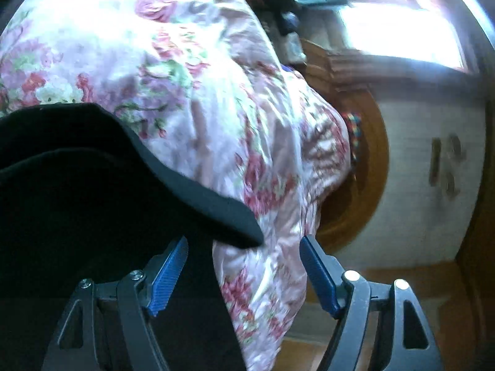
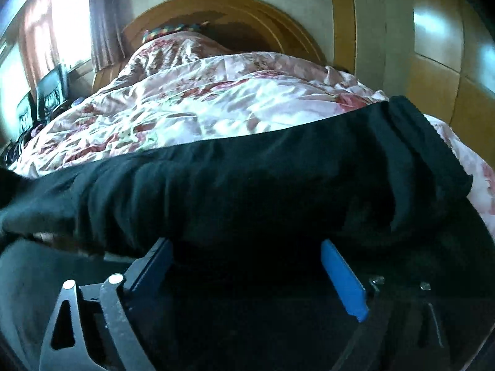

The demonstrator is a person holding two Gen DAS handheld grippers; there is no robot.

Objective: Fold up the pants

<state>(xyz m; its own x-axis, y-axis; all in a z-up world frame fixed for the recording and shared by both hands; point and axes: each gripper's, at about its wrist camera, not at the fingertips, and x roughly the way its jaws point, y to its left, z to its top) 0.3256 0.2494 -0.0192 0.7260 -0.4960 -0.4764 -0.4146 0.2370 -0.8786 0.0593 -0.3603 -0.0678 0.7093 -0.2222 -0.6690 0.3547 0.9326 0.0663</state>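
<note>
One pair of black pants on one floral quilt; both grippers' jaws gape, gripping nothing

Black pants lie in overlapping layers across the near left of a bed, their rounded edge ending just short of the left gripper. The gripper's jaws stand wide apart, blue pads facing each other; the left pad sits over the dark fabric, the right one over the drooping side of a pink floral quilt, with nothing pinched between them. Beyond the quilt's right edge curves a wooden headboard, with a multicoloured pillow peeking out. A bright window glares at far right, and a pale cabinet stands beneath it.
</note>
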